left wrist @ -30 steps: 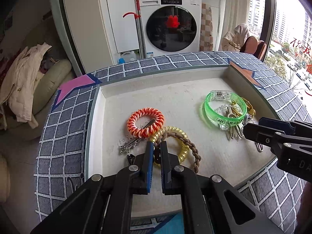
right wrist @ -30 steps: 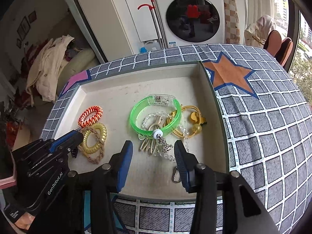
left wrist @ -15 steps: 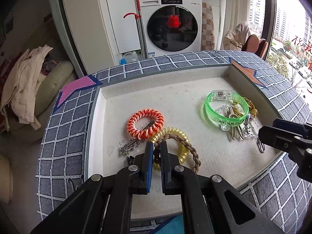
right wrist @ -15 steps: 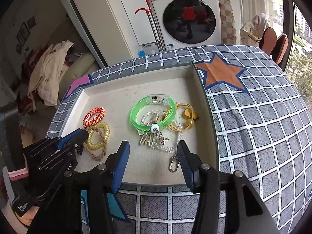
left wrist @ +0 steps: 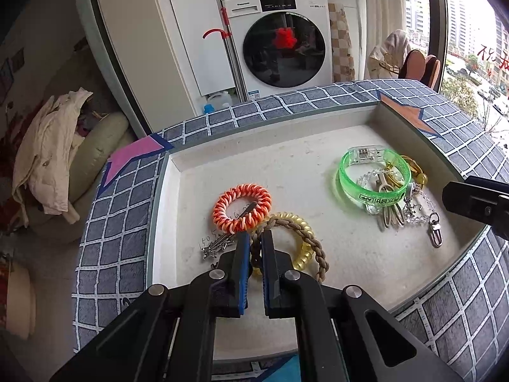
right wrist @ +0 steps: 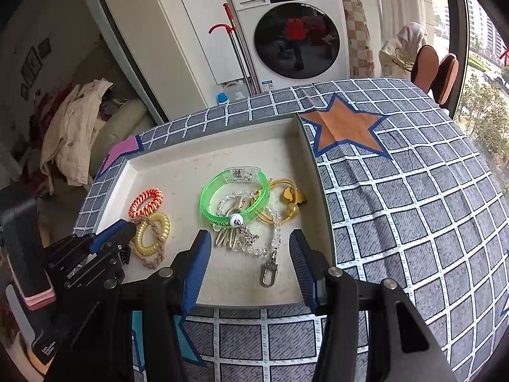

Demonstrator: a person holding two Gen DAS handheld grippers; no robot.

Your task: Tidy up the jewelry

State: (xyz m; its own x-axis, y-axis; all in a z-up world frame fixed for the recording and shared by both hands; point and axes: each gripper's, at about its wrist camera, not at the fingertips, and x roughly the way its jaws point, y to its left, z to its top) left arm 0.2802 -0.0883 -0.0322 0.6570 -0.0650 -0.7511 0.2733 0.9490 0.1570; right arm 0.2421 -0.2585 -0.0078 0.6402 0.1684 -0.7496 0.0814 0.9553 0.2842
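Observation:
A shallow white tray (left wrist: 286, 159) (right wrist: 178, 172) holds the jewelry. At its left lie an orange-and-white spiral band (left wrist: 222, 205) (right wrist: 145, 202), a yellow spiral band (left wrist: 302, 222) (right wrist: 159, 222) and a brown braided band (left wrist: 313, 240) (right wrist: 152, 262). My left gripper (left wrist: 255, 235) (right wrist: 127, 227) is shut on the braided band's near end. At the right, a green bangle (left wrist: 350, 187) (right wrist: 210, 213) lies over a crystal chain with a clasp (left wrist: 435, 232) (right wrist: 268, 273) and a yellow cord with gold beads (left wrist: 416, 172) (right wrist: 292, 195). My right gripper (right wrist: 249, 235) (left wrist: 458, 191) hovers open above the chain.
Silver hair clips (left wrist: 216, 246) lie left of my left fingertips. The tray rests on a grey checked cloth (right wrist: 397, 222) with an orange star (right wrist: 343, 127) and a pink star (left wrist: 133, 156). A washing machine (right wrist: 296, 31) and a sofa with clothes (left wrist: 57, 159) stand behind.
The right gripper has drawn back toward the tray's near right edge and its jaws have widened a little. The left gripper stays shut at the braided band.

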